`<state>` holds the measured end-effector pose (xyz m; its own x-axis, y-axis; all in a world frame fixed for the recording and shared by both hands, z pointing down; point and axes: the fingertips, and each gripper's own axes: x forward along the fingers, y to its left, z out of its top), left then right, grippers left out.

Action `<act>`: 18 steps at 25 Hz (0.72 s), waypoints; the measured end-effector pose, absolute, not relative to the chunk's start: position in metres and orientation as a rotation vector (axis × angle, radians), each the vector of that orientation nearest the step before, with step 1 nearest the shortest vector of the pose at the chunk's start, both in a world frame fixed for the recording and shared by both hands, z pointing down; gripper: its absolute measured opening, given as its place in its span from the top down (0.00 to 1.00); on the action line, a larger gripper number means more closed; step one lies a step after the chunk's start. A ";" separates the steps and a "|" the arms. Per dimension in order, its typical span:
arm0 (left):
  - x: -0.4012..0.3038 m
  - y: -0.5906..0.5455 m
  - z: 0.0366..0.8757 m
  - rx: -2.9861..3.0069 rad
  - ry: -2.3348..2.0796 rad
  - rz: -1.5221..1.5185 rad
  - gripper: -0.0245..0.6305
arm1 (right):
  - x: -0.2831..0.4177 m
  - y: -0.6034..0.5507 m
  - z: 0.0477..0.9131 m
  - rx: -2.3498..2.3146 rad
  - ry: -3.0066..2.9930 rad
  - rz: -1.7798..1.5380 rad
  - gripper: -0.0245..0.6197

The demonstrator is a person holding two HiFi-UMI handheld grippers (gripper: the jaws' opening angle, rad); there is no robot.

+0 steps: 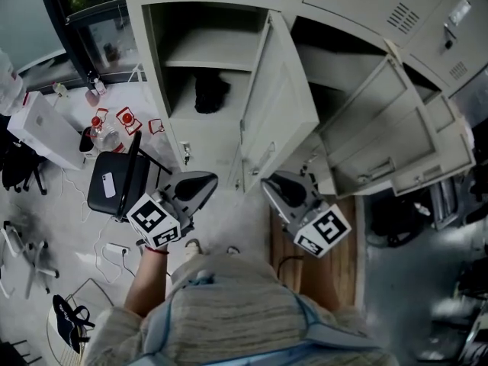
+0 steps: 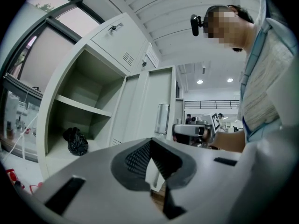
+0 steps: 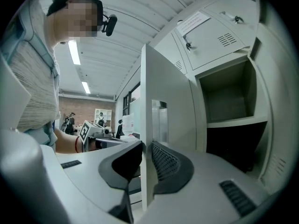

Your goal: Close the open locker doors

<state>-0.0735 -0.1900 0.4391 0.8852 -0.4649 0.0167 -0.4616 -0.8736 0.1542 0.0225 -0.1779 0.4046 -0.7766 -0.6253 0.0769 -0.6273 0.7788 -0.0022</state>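
Note:
The middle locker door stands wide open, swung out toward me. My right gripper is at that door's lower free edge. In the right gripper view the door's edge runs between the jaws, and the gripper is shut on it. My left gripper hangs shut and empty just left of the door, in front of the open compartment; its jaw tips meet. A second open door hangs out at the right, with neither gripper near it.
A black bag lies on the lower shelf of the open left locker. A black chair with a phone on it stands at my left, among cables and small items on the floor. A wooden floor strip lies under the right lockers.

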 end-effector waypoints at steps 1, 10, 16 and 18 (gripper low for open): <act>-0.079 -0.190 0.439 2.898 -0.726 -0.031 0.96 | 0.017 -0.178 0.405 1.011 -2.896 0.039 0.86; -0.125 -0.187 0.436 2.908 -0.772 -0.031 0.96 | -0.036 -0.184 0.405 0.984 -2.892 -0.008 0.87; -0.153 -0.188 0.432 2.919 -0.791 -0.034 0.96 | -0.066 -0.191 0.405 1.031 -2.832 -0.041 0.87; -0.163 -0.187 0.432 2.931 -0.795 -0.041 0.96 | -0.073 -0.193 0.405 1.061 -2.833 -0.045 0.87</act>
<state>-0.1629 -0.1872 0.4316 0.8629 -0.5054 0.0013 -0.5026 -0.8578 0.1075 -0.0734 -0.1934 0.4051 -0.7483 -0.6561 0.0980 -0.6526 0.7546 0.0685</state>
